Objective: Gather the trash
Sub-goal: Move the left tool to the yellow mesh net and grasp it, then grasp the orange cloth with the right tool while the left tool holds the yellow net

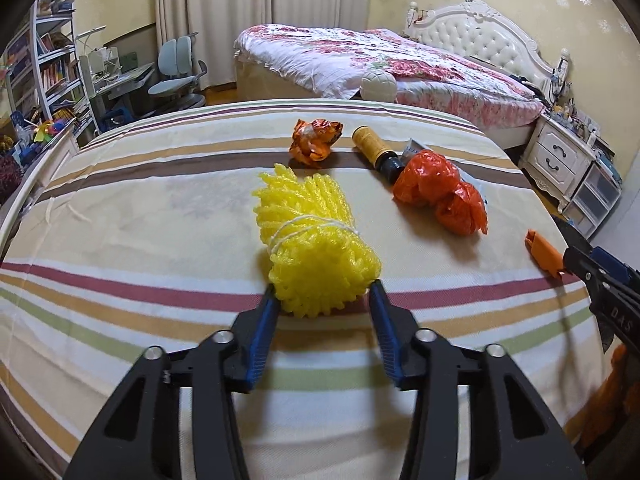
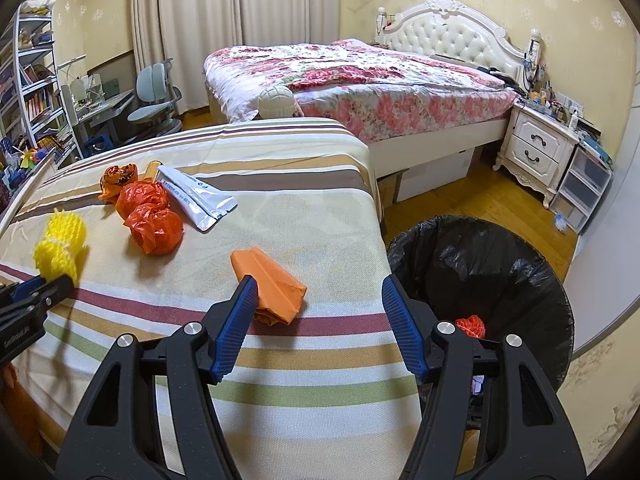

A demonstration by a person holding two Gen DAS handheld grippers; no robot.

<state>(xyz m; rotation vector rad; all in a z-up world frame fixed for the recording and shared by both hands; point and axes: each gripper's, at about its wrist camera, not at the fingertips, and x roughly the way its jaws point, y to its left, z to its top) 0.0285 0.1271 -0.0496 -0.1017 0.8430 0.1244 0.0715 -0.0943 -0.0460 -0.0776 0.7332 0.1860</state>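
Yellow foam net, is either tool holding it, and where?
Left tool brackets the yellow foam net's near end; contact cannot be told. Right tool holds nothing.

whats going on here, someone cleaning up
A person with tongs in each hand is clearing trash off a striped bed into a black-lined bin beside it. The left tongs straddle the near end of a yellow foam net, not clearly pinching it. The right tongs hang open over the bed's edge near an orange wrapper. Two red bags, a bottle and sachets still lie there; one red scrap is binned.
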